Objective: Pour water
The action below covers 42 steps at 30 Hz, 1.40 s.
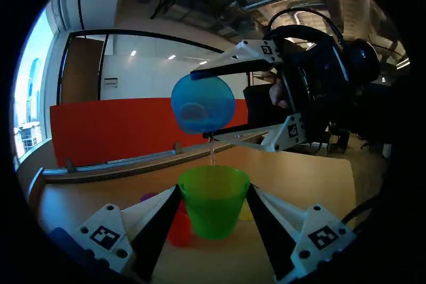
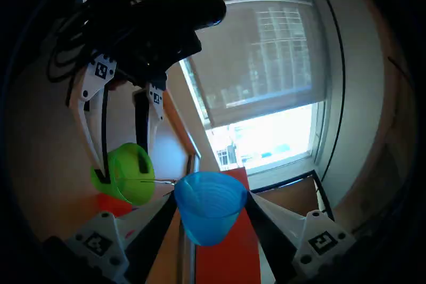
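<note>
My left gripper (image 1: 213,192) has its fingers clamped on the green cup (image 1: 214,212), low centre of the left gripper view, with the wooden surface (image 1: 303,172) behind it. My right gripper (image 1: 201,105) grips the tilted blue cup (image 1: 203,97) mid-frame, directly above. A thin water stream (image 1: 212,152) drops into the green cup.

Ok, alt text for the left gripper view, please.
A tilted blue cup, clamped in the right gripper, pours a thin stream of water into a green cup held upright in the left gripper; a wooden table lies beyond.
</note>
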Motion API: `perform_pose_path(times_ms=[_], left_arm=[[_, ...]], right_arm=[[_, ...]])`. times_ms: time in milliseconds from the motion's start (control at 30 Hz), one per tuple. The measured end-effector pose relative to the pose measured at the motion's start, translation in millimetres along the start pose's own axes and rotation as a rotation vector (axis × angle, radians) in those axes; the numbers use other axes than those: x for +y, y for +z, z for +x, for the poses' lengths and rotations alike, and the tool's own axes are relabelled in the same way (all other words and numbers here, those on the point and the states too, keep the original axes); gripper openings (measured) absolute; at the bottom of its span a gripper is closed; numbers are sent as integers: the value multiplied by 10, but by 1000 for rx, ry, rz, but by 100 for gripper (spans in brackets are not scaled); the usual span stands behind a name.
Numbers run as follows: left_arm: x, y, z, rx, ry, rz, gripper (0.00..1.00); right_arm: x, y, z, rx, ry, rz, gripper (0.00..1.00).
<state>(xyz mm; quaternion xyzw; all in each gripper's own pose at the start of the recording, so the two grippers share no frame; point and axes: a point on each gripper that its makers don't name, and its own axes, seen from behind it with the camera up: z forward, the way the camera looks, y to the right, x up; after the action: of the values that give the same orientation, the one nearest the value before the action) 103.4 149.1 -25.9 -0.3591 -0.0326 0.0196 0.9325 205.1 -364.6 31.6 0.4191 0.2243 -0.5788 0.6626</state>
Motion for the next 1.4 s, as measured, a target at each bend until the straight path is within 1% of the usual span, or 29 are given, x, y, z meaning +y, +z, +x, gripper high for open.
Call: perform_pose_path(times_ms=[367, 667, 933, 1400], left_arm=[[18, 6, -49, -7, -3, -5, 87], [10, 6, -49, -7, -4, -4, 87], [33, 13, -56, -9, -3, -8, 87], [38, 16, -62, -9, -6, -11, 87]], right_arm=[[-6, -1, 27, 1, -12, 0, 92], [-7, 2, 45, 3, -26, 0, 92], [-2, -2, 67, 4, -32, -4, 92], [-8, -34, 110, 7, -44, -6, 92]])
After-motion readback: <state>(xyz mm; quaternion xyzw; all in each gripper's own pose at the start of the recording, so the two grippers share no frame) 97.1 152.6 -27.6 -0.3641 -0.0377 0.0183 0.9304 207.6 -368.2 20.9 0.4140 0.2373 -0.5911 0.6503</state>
